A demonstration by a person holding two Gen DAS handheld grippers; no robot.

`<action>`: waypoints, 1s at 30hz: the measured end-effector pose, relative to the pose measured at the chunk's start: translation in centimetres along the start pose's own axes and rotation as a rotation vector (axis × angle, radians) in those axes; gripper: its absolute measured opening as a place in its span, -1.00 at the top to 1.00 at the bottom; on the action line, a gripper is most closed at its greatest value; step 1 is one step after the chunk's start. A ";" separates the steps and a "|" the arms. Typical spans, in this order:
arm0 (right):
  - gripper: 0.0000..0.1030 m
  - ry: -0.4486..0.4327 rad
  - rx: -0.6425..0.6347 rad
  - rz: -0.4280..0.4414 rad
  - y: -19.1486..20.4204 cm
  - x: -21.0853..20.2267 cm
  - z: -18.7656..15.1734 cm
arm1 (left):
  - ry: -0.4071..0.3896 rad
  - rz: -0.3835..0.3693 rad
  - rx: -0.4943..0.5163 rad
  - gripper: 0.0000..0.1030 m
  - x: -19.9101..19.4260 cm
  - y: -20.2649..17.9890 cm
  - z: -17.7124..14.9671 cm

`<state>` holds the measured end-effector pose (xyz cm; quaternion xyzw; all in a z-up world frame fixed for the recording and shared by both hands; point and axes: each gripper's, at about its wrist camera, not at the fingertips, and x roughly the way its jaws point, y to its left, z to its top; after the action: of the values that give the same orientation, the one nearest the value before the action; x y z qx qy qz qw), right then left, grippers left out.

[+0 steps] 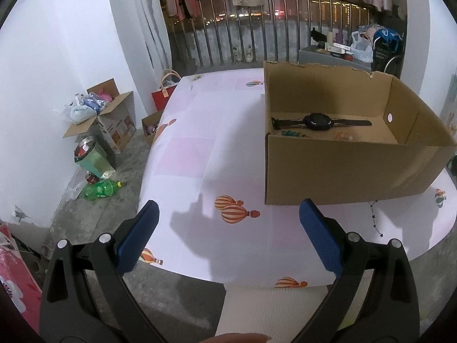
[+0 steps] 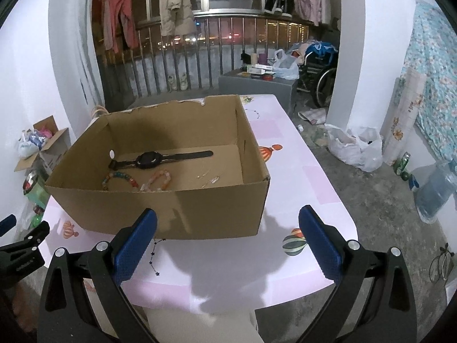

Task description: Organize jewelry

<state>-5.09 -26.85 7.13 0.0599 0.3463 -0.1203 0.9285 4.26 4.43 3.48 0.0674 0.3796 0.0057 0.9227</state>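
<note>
An open cardboard box [image 2: 217, 208] stands on the pink balloon-print table [image 2: 300, 188]; it also shows in the left wrist view [image 1: 342, 168]. Inside lie a black watch [image 2: 160, 158], a multicoloured bead bracelet [image 2: 120, 180], a pink bead bracelet [image 2: 160, 183] and small clear pieces [image 2: 210, 180]. The watch also shows in the left wrist view [image 1: 318, 121]. A thin dark star chain [image 2: 155, 254] lies on the table in front of the box, also seen in the left wrist view [image 1: 374, 217]. My left gripper [image 1: 228, 228] and right gripper [image 2: 227, 231] are both open and empty, near the table's front edge.
Floor clutter left of the table: cardboard boxes [image 1: 114, 120], a green bottle [image 1: 100, 190], a red bag [image 1: 164, 97]. To the right are plastic bags [image 2: 357, 148], a water jug [image 2: 434, 191] and a wheelchair [image 2: 322, 77]. A balcony railing [image 2: 200, 51] stands behind.
</note>
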 end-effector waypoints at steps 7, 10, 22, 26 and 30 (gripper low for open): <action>-0.88 -0.002 0.004 -0.013 -0.3 0.4 0.0 | 0.009 -0.023 -0.019 -0.84 0.4 0.4 -0.2; -0.88 0.002 0.006 -0.017 -0.4 0.5 -0.1 | 0.024 -0.031 -0.022 -0.84 0.8 0.4 -0.2; -0.88 0.045 0.020 -0.025 -1.3 1.0 0.4 | 0.091 -0.072 -0.020 -0.84 1.2 -0.5 0.6; -0.88 0.066 0.019 -0.022 -1.5 1.1 1.2 | 0.119 -0.096 -0.027 -0.84 0.8 -0.4 1.3; -0.88 0.098 0.026 -0.008 -1.4 1.2 1.8 | 0.123 -0.089 -0.015 -0.84 0.3 -0.7 2.1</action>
<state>-3.43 -28.79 7.62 0.0764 0.3901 -0.1253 0.9090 5.91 3.55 4.65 0.0428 0.4382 -0.0285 0.8974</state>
